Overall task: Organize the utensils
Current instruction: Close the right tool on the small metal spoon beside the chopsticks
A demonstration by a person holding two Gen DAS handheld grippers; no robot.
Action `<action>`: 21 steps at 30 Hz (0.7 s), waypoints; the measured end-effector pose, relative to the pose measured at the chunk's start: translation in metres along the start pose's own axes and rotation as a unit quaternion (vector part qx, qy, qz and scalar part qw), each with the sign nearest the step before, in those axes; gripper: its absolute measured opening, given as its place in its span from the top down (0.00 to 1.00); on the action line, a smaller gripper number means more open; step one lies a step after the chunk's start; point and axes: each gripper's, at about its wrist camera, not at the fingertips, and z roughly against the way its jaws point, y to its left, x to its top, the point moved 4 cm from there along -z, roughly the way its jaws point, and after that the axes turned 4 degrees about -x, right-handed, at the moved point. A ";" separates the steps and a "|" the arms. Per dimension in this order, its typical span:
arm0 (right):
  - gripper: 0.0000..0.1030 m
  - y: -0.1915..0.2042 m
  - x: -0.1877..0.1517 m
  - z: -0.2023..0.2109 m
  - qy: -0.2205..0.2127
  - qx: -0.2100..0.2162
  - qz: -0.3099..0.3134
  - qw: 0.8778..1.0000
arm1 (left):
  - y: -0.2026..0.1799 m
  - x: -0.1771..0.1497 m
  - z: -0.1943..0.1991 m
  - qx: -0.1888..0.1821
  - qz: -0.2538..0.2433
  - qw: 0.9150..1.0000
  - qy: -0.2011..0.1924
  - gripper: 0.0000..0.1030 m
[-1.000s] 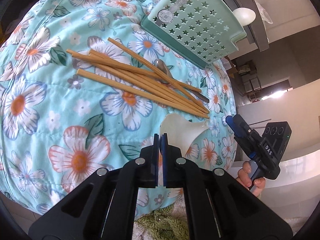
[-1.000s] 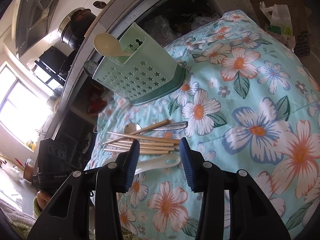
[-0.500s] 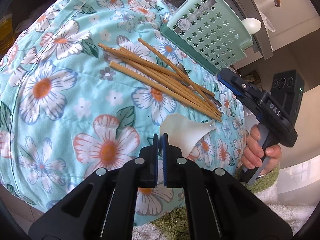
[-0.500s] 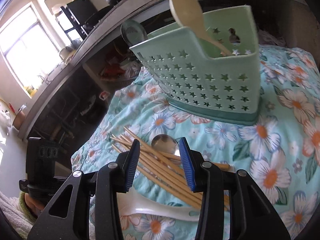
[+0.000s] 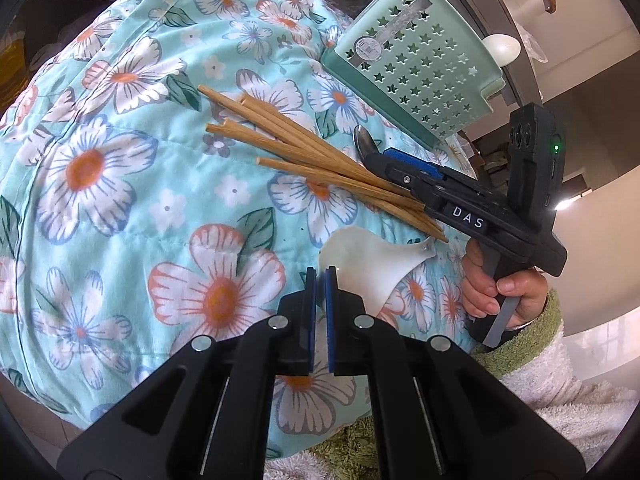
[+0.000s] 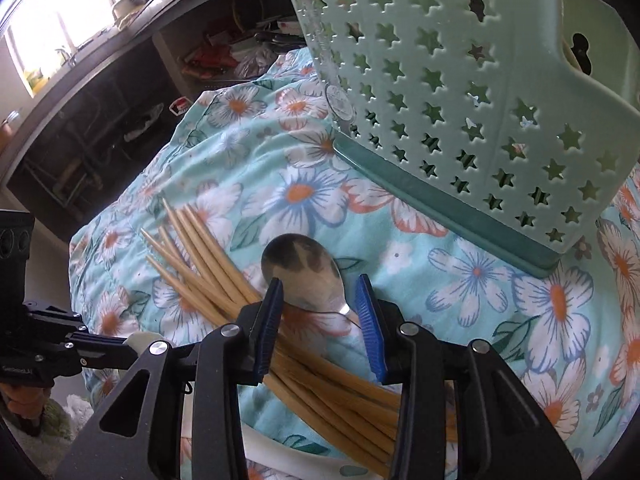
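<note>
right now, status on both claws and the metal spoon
Left claw shut, empty, by the white spoon. Right claw open, straddling the metal spoon, not gripping. Chopsticks crowd its left finger; green caddy beyond.

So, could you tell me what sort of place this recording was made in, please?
Most likely a home kitchen. A dark counter with open shelves of clutter runs under a bright window, and a green utensil holder stands on a floral cloth.

Closed left gripper (image 5: 320, 312) beside white spoon (image 5: 372, 268).
</note>
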 end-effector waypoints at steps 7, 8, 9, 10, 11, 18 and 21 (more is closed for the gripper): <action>0.64 0.012 0.011 -0.005 0.011 0.001 0.033 0.999 | 0.003 0.001 -0.001 -0.005 0.004 1.000 0.001 0.97; 0.64 0.014 0.012 -0.006 0.013 0.000 0.036 0.999 | 0.004 0.002 -0.002 -0.006 0.005 1.000 0.002 0.97; 0.64 0.014 0.013 -0.007 0.016 0.001 0.038 0.999 | 0.005 0.002 -0.002 -0.006 0.007 1.000 0.003 0.97; 0.64 0.015 0.015 -0.008 0.018 0.002 0.040 0.999 | 0.005 0.002 -0.002 -0.007 0.008 1.000 0.003 0.97; 0.64 0.015 0.016 -0.009 0.020 0.003 0.041 0.999 | 0.005 0.002 -0.003 -0.007 0.009 1.000 0.003 0.97; 0.79 0.010 0.022 -0.020 0.022 0.015 0.017 0.999 | 0.006 0.002 -0.003 -0.009 0.009 1.000 0.003 0.96; 0.88 0.007 0.024 -0.014 0.014 0.023 0.009 1.000 | 0.006 0.002 -0.002 -0.009 0.009 1.000 0.003 0.96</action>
